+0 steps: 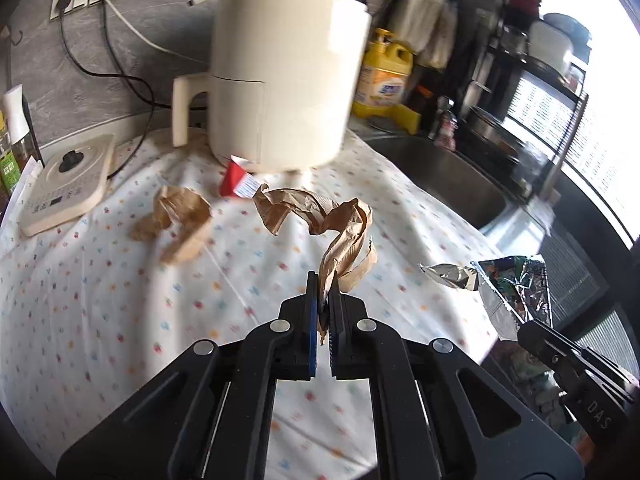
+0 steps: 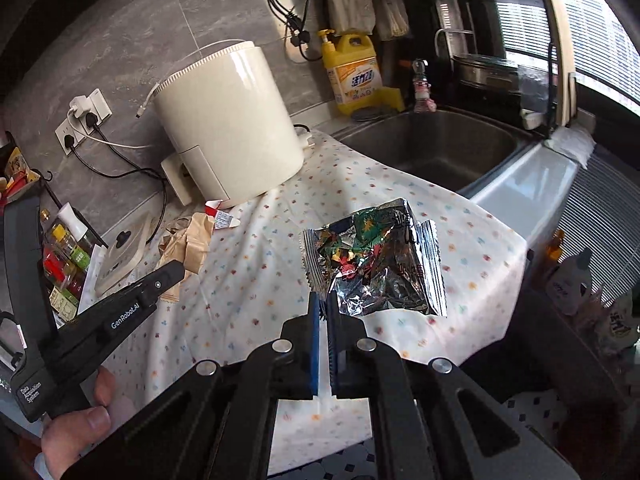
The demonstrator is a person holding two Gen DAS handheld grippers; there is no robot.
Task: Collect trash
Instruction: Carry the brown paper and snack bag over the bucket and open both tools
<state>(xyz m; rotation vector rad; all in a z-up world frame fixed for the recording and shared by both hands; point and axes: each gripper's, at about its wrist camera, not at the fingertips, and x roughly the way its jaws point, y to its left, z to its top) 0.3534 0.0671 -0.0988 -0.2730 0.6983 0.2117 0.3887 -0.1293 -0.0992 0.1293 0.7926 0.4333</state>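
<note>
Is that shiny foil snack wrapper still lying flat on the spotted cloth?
No, the right hand-held gripper pinches a corner of the foil wrapper and holds it up above the spotted cloth.

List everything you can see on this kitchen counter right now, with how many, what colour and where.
brown paper strip: one, brown, pinched in the left gripper
crumpled paper: one, brown, on the cloth near the fryer
foil wrapper: one, silver with green print, pinched in the right gripper
red packet: one, red and white, at the fryer's foot
air fryer: one, cream, back of the counter
tablecloth: one, white with coloured dots, over the counter
detergent bottle: one, yellow, beside the sink
sink: one, steel, right of the cloth
left gripper: black, shut on paper
right gripper: black, shut on foil
hand: holding the left gripper's handle
</note>
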